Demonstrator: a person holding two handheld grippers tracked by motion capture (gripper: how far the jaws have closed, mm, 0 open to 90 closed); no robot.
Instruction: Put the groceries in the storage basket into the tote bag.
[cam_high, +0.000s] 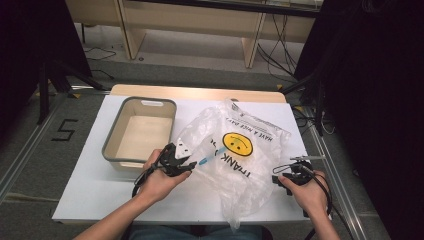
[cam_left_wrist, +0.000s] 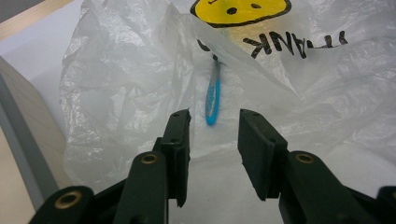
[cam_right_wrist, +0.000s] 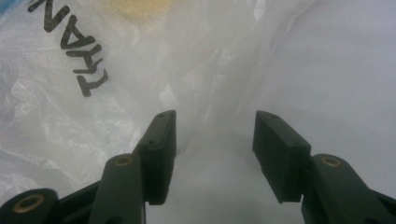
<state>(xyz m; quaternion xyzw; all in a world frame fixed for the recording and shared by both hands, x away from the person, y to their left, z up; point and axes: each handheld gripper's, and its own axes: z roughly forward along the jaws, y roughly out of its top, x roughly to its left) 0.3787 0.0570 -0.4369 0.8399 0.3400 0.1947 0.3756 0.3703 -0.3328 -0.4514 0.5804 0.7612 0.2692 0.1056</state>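
A crumpled clear plastic bag (cam_high: 250, 172) with a yellow smiley face and black lettering lies in the middle of the white table top. A blue toothbrush (cam_high: 206, 160) pokes out of its left opening, handle end toward me, brush end hidden under the film. My left gripper (cam_high: 192, 164) stands open just short of that handle; in the left gripper view the toothbrush (cam_left_wrist: 213, 100) lies ahead of the gap of the left gripper (cam_left_wrist: 215, 116), untouched. My right gripper (cam_high: 276, 180) is open at the bag's right edge. In the right gripper view, the bag (cam_right_wrist: 93, 116) lies under the right gripper (cam_right_wrist: 215, 115).
A grey-rimmed rectangular bin (cam_high: 112, 135) stands to the left of the bag, close beside my left hand, with nothing visible in it. The white table top (cam_high: 90, 195) has bare room at the front left. Floor and dark stands lie beyond the table's edges.
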